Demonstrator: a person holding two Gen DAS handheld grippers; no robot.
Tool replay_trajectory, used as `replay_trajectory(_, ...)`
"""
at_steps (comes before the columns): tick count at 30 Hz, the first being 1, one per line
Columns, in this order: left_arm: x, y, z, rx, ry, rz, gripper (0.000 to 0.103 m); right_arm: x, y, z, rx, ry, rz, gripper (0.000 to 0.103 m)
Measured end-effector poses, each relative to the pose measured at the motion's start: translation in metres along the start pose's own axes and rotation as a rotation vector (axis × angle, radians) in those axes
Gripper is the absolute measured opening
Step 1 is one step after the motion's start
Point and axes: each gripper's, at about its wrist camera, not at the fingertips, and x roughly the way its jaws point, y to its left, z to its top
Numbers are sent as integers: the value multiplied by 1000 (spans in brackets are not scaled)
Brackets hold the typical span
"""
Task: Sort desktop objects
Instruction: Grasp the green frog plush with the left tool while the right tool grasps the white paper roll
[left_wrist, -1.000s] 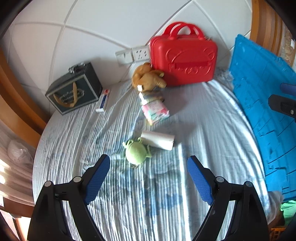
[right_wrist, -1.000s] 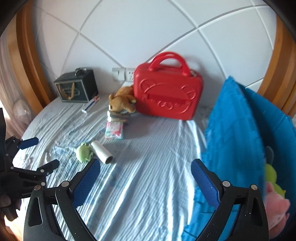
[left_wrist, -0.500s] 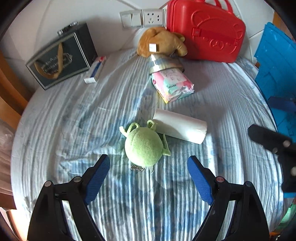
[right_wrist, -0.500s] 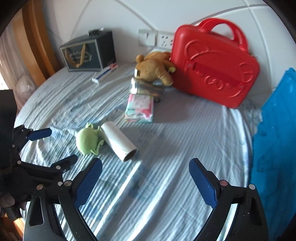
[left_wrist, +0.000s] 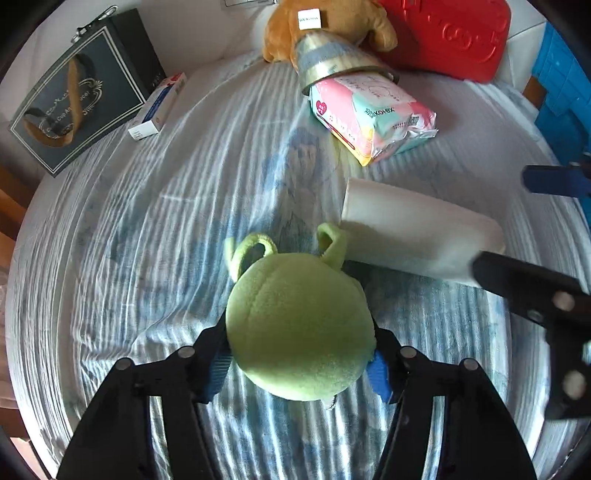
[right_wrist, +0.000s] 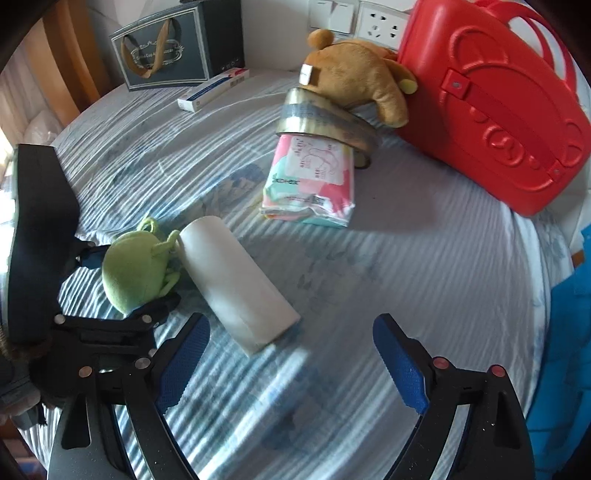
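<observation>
Striped blue-and-white cloth (left_wrist: 155, 229) covers the round table, and near its front edge I see the green plush toy (left_wrist: 299, 332) lying between the jaws of my left gripper (left_wrist: 299, 363), which are closing on its flanks. Touching its right side lies the white roll (right_wrist: 236, 280); my right gripper (right_wrist: 291, 363) hangs spread and empty just near that roll's end. Farther back lie the pink tissue pack (right_wrist: 314, 184), brown plush bear (right_wrist: 354, 77) and red case (right_wrist: 495, 118).

The left tongs (left_wrist: 300, 363) point down and are closing, with a green toy (left_wrist: 299, 328) between them. The right tongs (right_wrist: 291, 363) stand wide and hold nothing.
</observation>
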Motion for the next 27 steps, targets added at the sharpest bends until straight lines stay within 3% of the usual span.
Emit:
replay_trajectory(8,-28,27,-39,-56,-48,-42,59,42,36,22,-127,71,9,87)
replay_trajectory(14,-46,40,-53,-109,-73,-49,59,50,40,17,-176,118,10,52)
replay_trajectory(16,-51,44,-54,-129,-80,-57,59,46,37,9,-170,125,10,51)
replay_trajectory(17,-52,45,-55,-136,-82,-58,59,45,35,8,-228,139,6,50)
replay_trajectory(27,-62,40,-74,-161,-46,-29,59,9,15,-41,-133,162,44,49)
